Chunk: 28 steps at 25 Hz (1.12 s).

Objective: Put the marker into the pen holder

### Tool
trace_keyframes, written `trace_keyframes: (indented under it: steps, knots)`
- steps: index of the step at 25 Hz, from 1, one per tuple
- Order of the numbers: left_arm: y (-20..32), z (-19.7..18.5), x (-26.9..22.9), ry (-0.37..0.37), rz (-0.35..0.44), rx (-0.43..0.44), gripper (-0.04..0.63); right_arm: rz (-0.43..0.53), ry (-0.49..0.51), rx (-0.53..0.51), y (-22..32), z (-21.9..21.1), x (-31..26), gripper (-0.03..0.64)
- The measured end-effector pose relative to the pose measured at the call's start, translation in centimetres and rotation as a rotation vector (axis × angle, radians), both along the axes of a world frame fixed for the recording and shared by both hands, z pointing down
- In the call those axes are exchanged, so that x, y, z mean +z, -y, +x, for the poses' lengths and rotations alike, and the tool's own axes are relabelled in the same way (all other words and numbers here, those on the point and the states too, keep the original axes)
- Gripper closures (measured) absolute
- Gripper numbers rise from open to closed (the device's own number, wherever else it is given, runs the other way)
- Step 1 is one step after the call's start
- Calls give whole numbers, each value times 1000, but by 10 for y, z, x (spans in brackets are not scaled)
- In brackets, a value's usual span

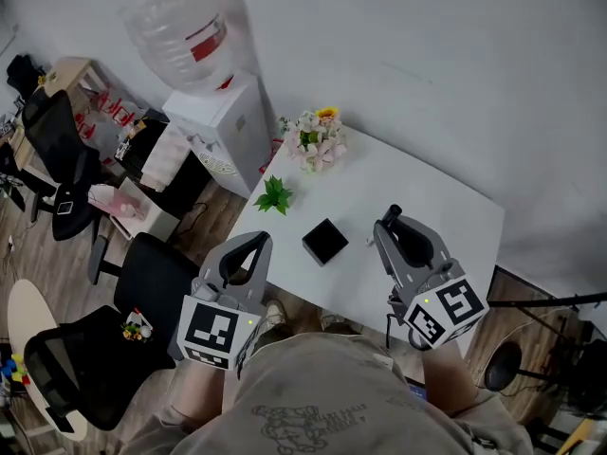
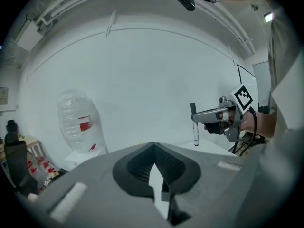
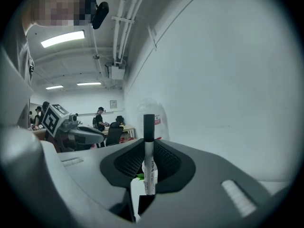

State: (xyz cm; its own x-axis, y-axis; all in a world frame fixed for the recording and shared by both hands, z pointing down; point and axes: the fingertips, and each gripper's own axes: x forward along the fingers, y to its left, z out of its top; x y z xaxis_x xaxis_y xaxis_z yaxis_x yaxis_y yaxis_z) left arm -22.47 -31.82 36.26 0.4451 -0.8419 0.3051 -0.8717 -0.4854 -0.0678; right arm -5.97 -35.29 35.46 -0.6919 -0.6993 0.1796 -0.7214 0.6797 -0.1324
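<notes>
Left gripper (image 2: 153, 148): jaws clenched tip to tip with nothing between them. In the head view it is at 7 o'clock, off the near edge of the white table (image 1: 417, 183).

Right gripper (image 1: 390, 224): at 5 o'clock in the head view, above the table, jaws clamped on the marker (image 3: 149, 170).

Marker: white barrel with dark print and a black cap. It stands upright in the jaws, cap up, gripped on the barrel below the cap. It is in the air and well apart from the pen holder.

Containers:
- Water bottle (image 1: 180, 27): clear with a red label, neck down on a white dispenser (image 1: 228, 126), at 11 o'clock in the head view. Fill level can't be made out.
- Pen holder (image 1: 325, 242): a small black cube on the table, at 3 o'clock of the left gripper and 8 o'clock of the right gripper's tips. Its top reads only as dark, so the contents can't be seen.
- Flower bunch (image 1: 318, 140): at 12 o'clock of the pen holder.
- Small green plant (image 1: 275, 195): at 10 o'clock of the pen holder. Its pot can't be seen.
</notes>
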Motion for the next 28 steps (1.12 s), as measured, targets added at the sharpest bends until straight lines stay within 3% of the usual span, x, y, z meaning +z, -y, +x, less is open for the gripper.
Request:
trace_keyframes:
  steps: [9, 21, 28]
  knots:
    - [17, -31, 2, 14, 6, 150, 595, 13, 20, 179, -9, -18, -2, 528]
    - [28, 12, 2, 6, 5, 321, 595, 23, -6, 332, -31, 3, -1, 528]
    - [27, 16, 7, 11, -12, 312, 595, 42, 20, 334, -29, 5, -8, 528]
